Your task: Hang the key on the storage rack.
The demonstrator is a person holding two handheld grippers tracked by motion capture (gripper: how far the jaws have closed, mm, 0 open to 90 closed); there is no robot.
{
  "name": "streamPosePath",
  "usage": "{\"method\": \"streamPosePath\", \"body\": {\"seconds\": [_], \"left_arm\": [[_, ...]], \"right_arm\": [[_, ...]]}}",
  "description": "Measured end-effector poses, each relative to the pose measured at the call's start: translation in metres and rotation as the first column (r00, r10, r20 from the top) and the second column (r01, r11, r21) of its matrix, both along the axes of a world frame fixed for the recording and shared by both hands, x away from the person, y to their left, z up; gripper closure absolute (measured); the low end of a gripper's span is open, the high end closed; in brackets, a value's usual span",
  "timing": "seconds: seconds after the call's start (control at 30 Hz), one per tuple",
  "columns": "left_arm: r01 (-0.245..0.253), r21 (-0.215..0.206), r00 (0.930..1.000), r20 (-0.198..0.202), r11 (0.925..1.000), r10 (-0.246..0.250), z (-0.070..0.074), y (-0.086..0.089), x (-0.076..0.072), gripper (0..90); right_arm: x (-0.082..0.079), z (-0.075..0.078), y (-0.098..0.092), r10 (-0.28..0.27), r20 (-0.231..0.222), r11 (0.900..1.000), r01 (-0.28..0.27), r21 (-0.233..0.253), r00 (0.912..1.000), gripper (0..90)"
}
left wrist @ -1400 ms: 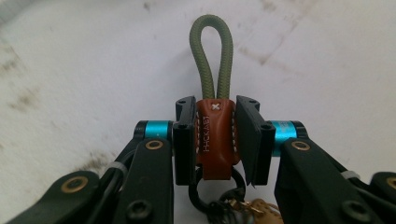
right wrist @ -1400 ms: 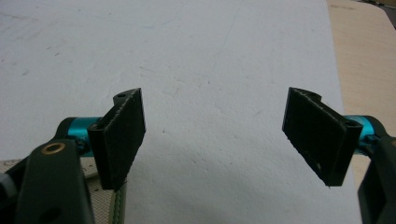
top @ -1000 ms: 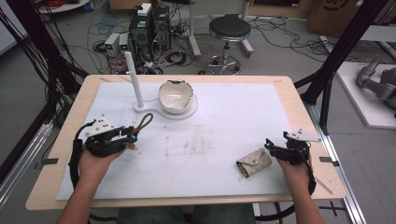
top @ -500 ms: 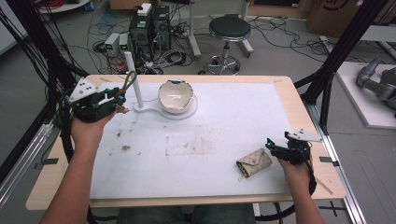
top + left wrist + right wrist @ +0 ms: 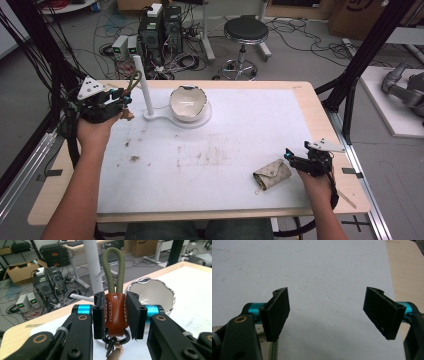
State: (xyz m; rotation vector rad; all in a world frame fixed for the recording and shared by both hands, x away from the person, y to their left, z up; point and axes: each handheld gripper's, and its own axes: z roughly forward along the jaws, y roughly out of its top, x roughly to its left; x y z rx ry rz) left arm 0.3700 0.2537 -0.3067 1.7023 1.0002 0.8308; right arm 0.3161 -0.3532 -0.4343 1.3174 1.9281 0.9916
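Observation:
A key fob with a brown leather tab and a green cord loop stands upright between the jaws of my left gripper, which is shut on the tab; a metal ring hangs below. In the high view the left gripper is raised over the table's back left, and the fob's loop is just left of a white post. My right gripper rests open near the front right, next to a tan folded pouch. In the right gripper view its jaws stand wide apart over the white mat.
The post rises from a white stand base that also carries a white bowl with a jagged rim, also seen close behind the fob. A stained white mat covers the wooden table. A corner of the pouch lies under the right gripper's left jaw.
My left gripper has lifted from the front left of the mat and moved back toward the white post, with the key fob in it. The right gripper and pouch have stayed put.

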Motion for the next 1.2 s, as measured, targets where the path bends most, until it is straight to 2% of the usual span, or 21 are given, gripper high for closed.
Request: {"method": "streamPosePath", "body": {"seconds": [0.13, 0.33, 0.53, 0.7, 0.8, 0.97, 1.2], "left_arm": [[-0.016, 0.003, 0.9997, -0.021, 0.9999, 0.016, -0.004, 0.002, 0.006, 69.2], [-0.032, 0.044, 0.9985, -0.044, 0.9985, 0.034, -0.008, -0.001, 0.011, 69.0], [-0.051, 0.048, 0.9959, -0.073, 0.9976, 0.054, -0.013, 0.0, 0.018, 67.0], [-0.063, 0.035, 0.9949, -0.077, 0.9974, 0.066, -0.014, 0.0, 0.018, 46.7], [-0.081, 0.018, 0.9946, -0.064, 0.9966, 0.082, -0.017, -0.001, 0.015, 36.5], [-0.045, -0.004, 0.9953, -0.086, 0.999, 0.044, -0.029, 0.0, 0.009, 30.4], [0.013, -0.051, 0.9958, -0.09, 0.9986, -0.017, -0.045, 0.006, -0.009, 24.8]], "right_arm": [[-0.001, 0.0, 0.002, 0.001, -0.001, 1.0, -0.001, -0.001, 1.0, 21.7], [-0.001, 0.0, 0.001, 0.0, 0.001, 1.0, 0.0, -0.005, 1.0, 21.7], [-0.003, 0.001, -0.001, -0.006, 0.001, 1.0, 0.006, -0.003, 1.0, 21.7], [-0.003, 0.001, -0.001, -0.008, 0.001, 1.0, 0.008, 0.001, 1.0, 21.7], [-0.003, 0.0, -0.002, -0.008, 0.005, 1.0, 0.008, -0.003, 1.0, 21.7], [-0.003, 0.001, -0.002, -0.005, 0.004, 1.0, 0.005, -0.004, 1.0, 21.7], [-0.003, 0.001, -0.001, -0.002, 0.003, 1.0, 0.002, -0.002, 1.0, 21.7]]}}
